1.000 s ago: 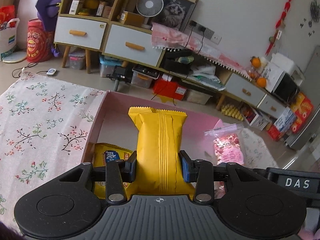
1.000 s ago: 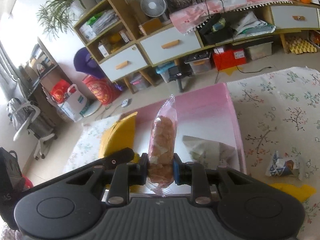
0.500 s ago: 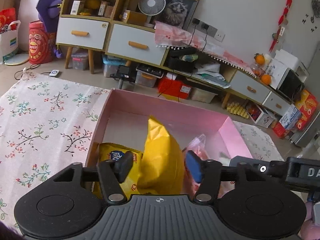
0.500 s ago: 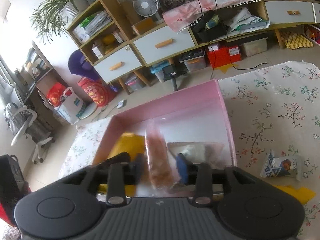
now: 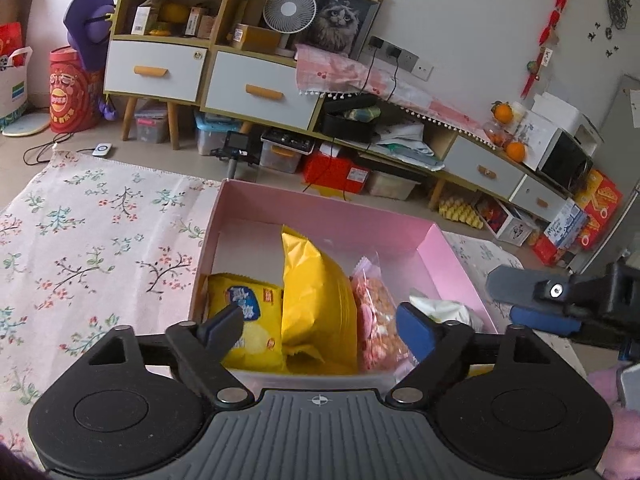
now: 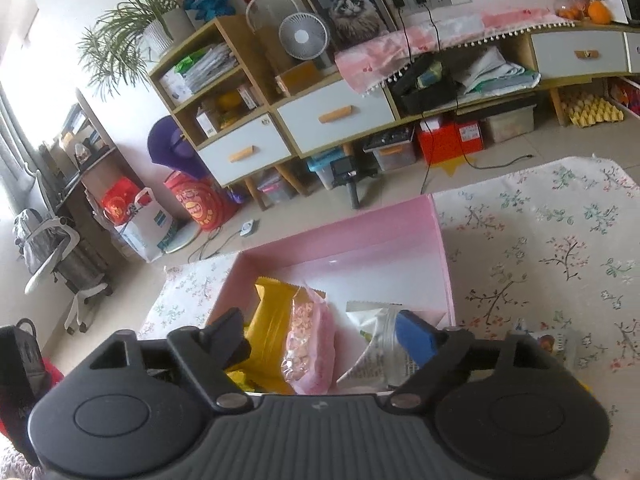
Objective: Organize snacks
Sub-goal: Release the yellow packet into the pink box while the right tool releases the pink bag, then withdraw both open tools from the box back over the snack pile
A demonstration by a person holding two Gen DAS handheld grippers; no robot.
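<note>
Both cameras ride low behind their own fingers, close over the near end of the pink box [image 5: 328,216], looking down into it and on toward the far cabinets. The left view sits at the box's left, the right view at its right [image 6: 360,228]. They share the box's contents, the small fan [image 5: 290,10] and the cat picture [image 6: 354,10].

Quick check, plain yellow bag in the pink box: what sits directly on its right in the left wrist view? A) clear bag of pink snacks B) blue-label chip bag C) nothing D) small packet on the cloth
A: the clear bag of pink snacks leans against the plain yellow bag inside the pink box.
</note>
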